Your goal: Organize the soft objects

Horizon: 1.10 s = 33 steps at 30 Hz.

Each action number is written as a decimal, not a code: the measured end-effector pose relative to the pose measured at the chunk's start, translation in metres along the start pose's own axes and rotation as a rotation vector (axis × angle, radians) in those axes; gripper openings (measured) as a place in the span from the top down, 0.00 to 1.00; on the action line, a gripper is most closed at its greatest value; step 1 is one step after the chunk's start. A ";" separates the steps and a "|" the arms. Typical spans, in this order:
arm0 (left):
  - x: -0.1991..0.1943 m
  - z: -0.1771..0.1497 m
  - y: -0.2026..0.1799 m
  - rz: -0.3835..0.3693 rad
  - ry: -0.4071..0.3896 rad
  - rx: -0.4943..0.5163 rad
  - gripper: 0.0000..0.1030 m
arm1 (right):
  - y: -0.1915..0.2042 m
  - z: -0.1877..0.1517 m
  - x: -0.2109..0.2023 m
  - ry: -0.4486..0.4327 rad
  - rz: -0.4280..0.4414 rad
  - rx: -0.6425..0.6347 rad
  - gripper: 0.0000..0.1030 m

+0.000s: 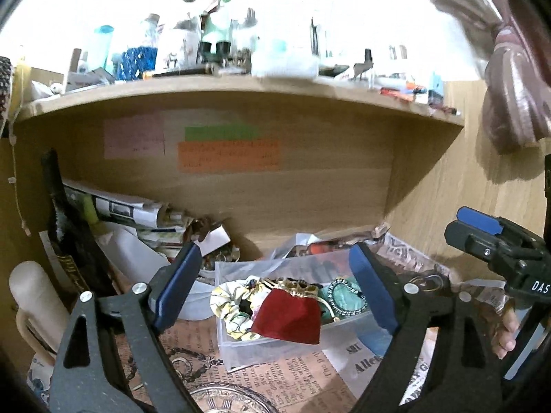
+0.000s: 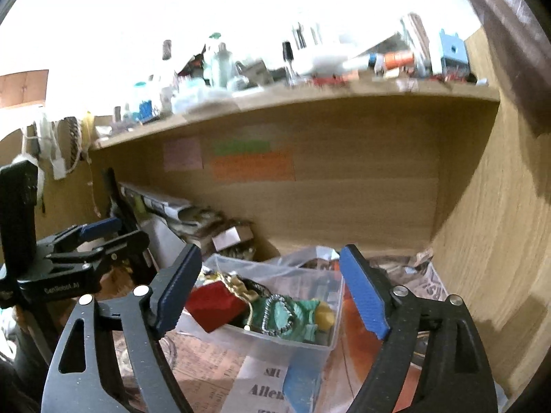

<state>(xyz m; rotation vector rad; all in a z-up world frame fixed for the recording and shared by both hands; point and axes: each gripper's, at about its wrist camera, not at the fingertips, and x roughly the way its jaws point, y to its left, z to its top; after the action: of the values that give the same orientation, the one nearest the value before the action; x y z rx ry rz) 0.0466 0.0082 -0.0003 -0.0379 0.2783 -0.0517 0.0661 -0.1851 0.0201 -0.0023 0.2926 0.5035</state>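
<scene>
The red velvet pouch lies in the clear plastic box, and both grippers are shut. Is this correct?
One thing is wrong: both grippers, left and right, are open, as each wrist view shows. The red velvet pouch does lie in the clear plastic box.

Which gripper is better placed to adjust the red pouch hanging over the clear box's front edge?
Left, probably. The left gripper, jaws open, frames the red pouch at the clear box front. From the right gripper, also open, the pouch sits off toward its left finger.

grippers: 2 – left gripper point(image 1: 275, 289), right gripper point(image 2: 272, 296) | clear plastic box point(image 1: 241, 344): 1 | red pouch point(image 1: 287, 318): 1 | scrunchie point(image 1: 230, 309): 1 | green pouch point(image 2: 292, 316): 1 | sticky notes on back panel: 3
</scene>
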 end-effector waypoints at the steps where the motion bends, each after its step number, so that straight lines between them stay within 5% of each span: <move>1: -0.004 0.001 0.000 0.000 -0.009 0.000 0.11 | 0.002 0.001 -0.004 -0.009 0.000 -0.003 0.20; 16: -0.027 0.000 -0.005 -0.002 -0.054 0.000 0.01 | 0.020 0.000 -0.019 -0.048 0.000 -0.022 0.03; 33: -0.025 -0.001 -0.006 -0.002 -0.048 -0.004 0.00 | 0.020 -0.001 -0.019 -0.046 0.000 -0.013 0.01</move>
<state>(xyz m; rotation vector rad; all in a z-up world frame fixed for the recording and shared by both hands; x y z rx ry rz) 0.0219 0.0035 0.0055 -0.0433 0.2300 -0.0518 0.0405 -0.1761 0.0260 -0.0029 0.2446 0.5049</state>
